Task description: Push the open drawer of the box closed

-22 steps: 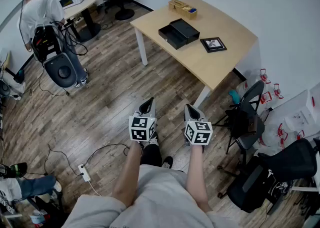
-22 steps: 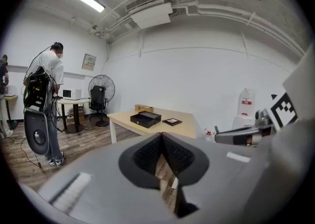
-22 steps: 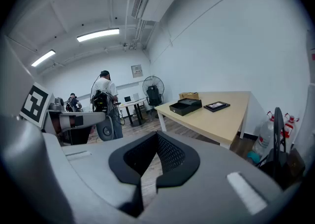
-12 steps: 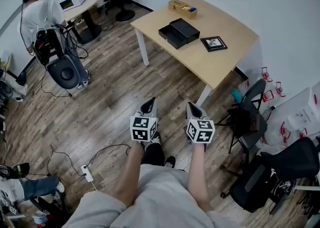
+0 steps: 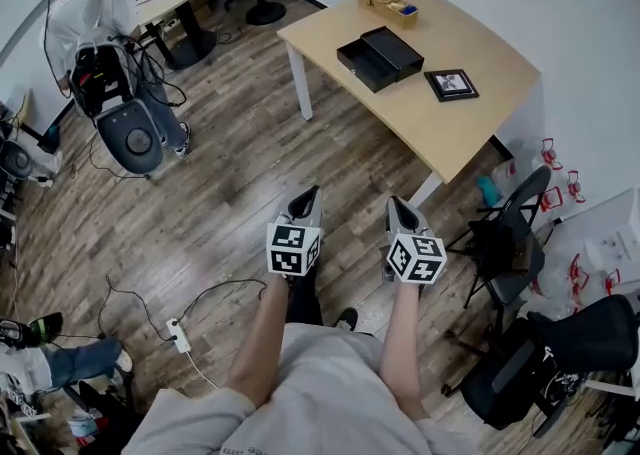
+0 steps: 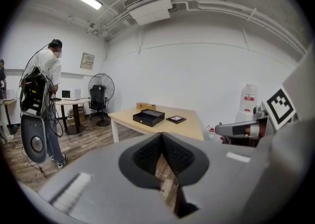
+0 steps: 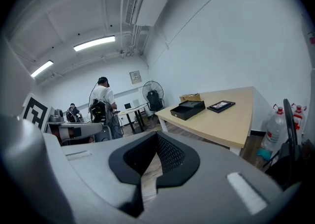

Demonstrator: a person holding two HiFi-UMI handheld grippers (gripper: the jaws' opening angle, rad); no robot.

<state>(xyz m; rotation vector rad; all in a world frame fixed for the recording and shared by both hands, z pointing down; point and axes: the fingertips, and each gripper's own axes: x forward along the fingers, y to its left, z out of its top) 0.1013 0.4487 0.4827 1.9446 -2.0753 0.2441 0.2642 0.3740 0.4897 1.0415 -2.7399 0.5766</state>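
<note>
A black box (image 5: 396,48) sits on the light wooden table (image 5: 470,133) far ahead, its drawer (image 5: 362,62) pulled out toward the table's left edge. The same box (image 6: 148,116) looks small in the left gripper view and shows as a box (image 7: 188,109) left of centre in the right gripper view. My left gripper (image 5: 304,205) and right gripper (image 5: 400,211) hover side by side over the wood floor, well short of the table. Both are shut with nothing between the jaws. In their own views the left gripper (image 6: 162,136) and right gripper (image 7: 157,135) have tips that meet.
A framed picture (image 5: 451,84) and a small wooden box (image 5: 389,5) also lie on the table. Black chairs (image 5: 506,247) stand right of it. A person with a backpack (image 5: 88,27) stands at a desk far left. A power strip (image 5: 178,336) and cable lie on the floor.
The view has shifted forward: the table and box sit slightly lower and further right in the head view. Both grippers stay shut and level, a little further forward.
</note>
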